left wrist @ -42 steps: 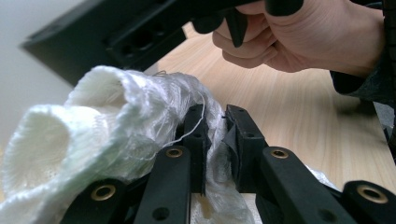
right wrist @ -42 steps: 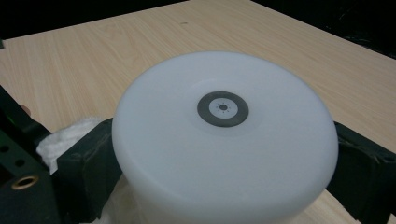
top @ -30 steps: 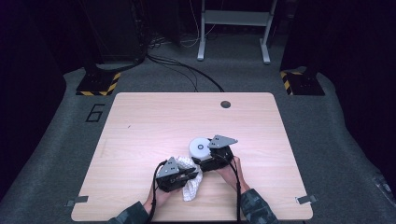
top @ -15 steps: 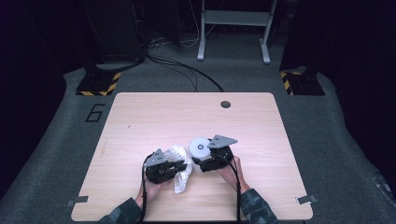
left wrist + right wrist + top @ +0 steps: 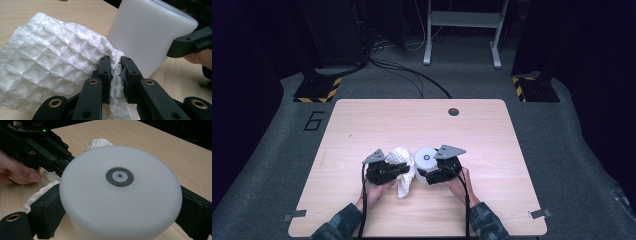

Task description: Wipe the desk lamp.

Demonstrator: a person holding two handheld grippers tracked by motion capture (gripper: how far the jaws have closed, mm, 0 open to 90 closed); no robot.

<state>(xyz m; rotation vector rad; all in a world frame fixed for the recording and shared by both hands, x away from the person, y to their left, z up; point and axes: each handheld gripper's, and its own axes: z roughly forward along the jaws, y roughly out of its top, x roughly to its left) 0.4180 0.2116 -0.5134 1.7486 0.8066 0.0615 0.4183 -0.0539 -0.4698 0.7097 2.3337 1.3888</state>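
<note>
Dark room, wooden table (image 5: pixel 362 130): at lower centre the right claw (image 5: pixel 428 175) is clamped on a white cylinder (image 5: pixel 426 157), the left claw (image 5: pixel 404 171) pinched on a white waffle cloth (image 5: pixel 400 156) touching it; wiping probably needs firm steadying.
</note>
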